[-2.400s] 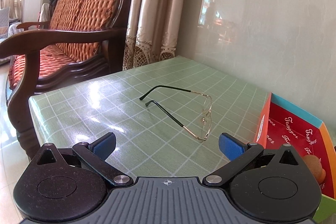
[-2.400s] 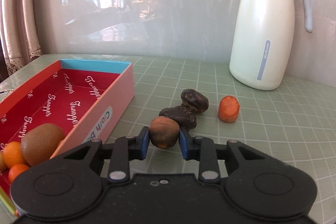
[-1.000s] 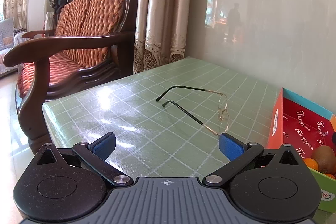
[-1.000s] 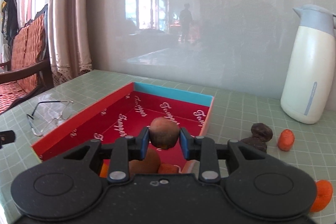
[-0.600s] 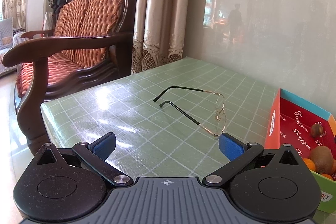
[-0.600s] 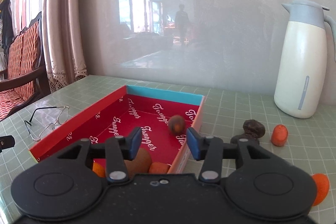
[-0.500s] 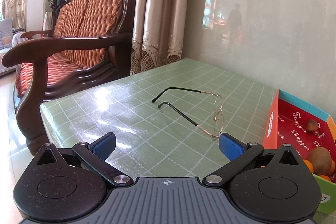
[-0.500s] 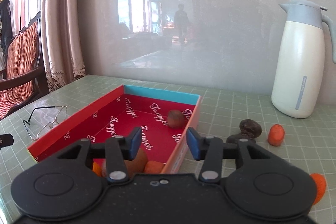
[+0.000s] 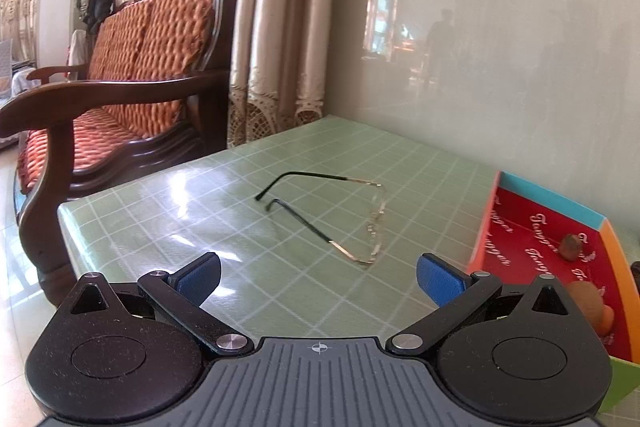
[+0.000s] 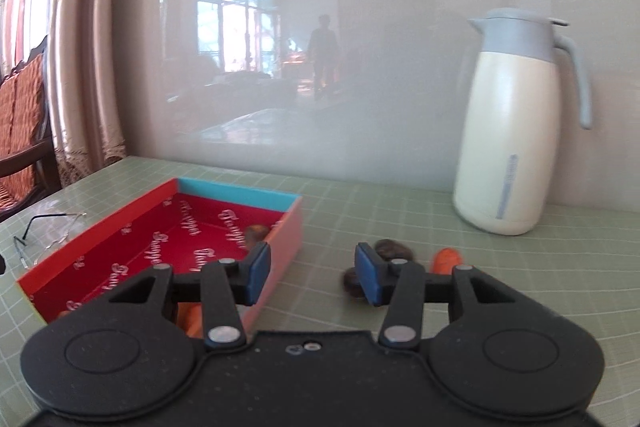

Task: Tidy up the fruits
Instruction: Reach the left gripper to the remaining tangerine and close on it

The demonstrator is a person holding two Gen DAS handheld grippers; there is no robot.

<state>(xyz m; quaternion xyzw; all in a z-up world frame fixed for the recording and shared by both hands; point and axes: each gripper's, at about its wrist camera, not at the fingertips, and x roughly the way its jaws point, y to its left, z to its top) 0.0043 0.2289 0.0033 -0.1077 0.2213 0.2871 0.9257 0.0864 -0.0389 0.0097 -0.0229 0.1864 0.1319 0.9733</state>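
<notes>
A red box (image 10: 100, 227) with a blue far wall lies on the green checked table. A small brown fruit (image 10: 256, 231) rests inside it near the right wall. In the left wrist view the same brown fruit (image 9: 570, 246) lies beyond a kiwi (image 9: 586, 301) and a small orange fruit (image 9: 606, 319) in the box (image 9: 486, 227). My right gripper (image 10: 312, 267) is open and holds nothing, just right of the box. Two dark fruits (image 10: 390, 251) and an orange fruit (image 10: 448, 259) lie on the table behind its right finger. My left gripper (image 9: 318, 271) is wide open over the table, holding nothing.
A pair of thin-framed glasses (image 9: 304, 222) lies on the table left of the box. A cream jug (image 10: 512, 155) with a grey lid stands at the back right by the wall. A wooden sofa (image 9: 120, 87) with orange cushions stands beyond the table's left edge.
My right gripper opened and the brown fruit dropped into the box, rolling to its right wall. The gripper then swung right toward the loose fruits. The left view shifted slightly.
</notes>
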